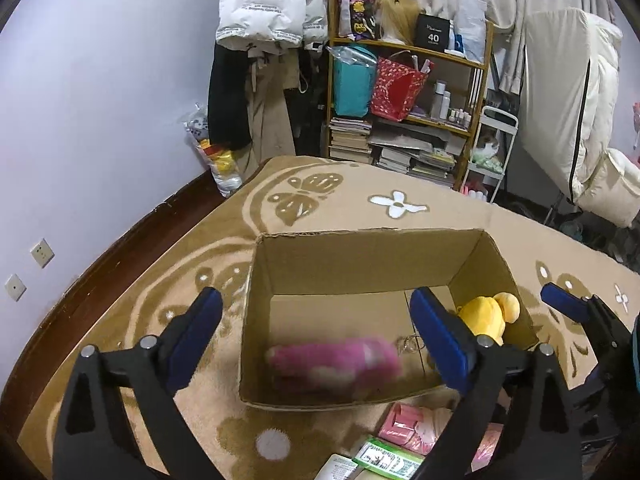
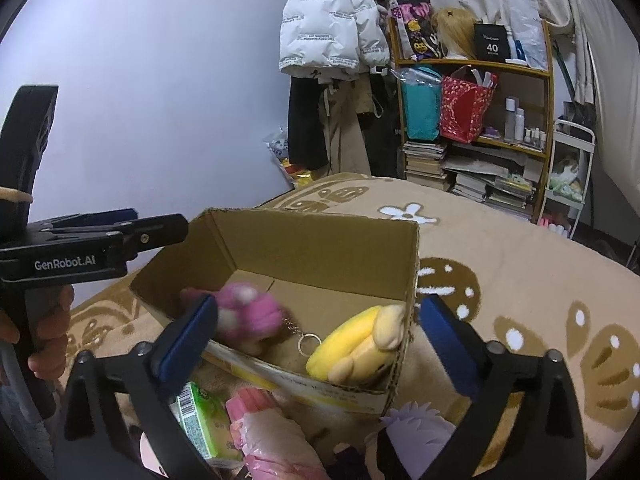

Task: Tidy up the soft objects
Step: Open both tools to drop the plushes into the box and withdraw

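An open cardboard box (image 1: pixel 360 256) (image 2: pixel 320 240) stands on the rug. Inside, a pink plush toy (image 1: pixel 336 360) (image 2: pixel 248 316), motion-blurred, lies near the front left, and a yellow plush toy (image 1: pixel 490 314) (image 2: pixel 360 344) lies at the right end. A key ring (image 2: pixel 308 344) lies between them. My left gripper (image 1: pixel 316 332) is open and empty above the box. My right gripper (image 2: pixel 316 332) is open and empty over the box's front edge; one of its fingers (image 1: pixel 560 300) shows at the right of the left wrist view.
In front of the box lie a green packet (image 2: pixel 200 420) (image 1: pixel 384 460), pink wrapped packs (image 2: pixel 272 436) (image 1: pixel 408 424) and a pale purple soft item (image 2: pixel 416 424). A shelf (image 1: pixel 408 92) with books and bags, hanging coats (image 1: pixel 272 4) and a white cart (image 1: pixel 488 152) stand behind the rug (image 1: pixel 320 200).
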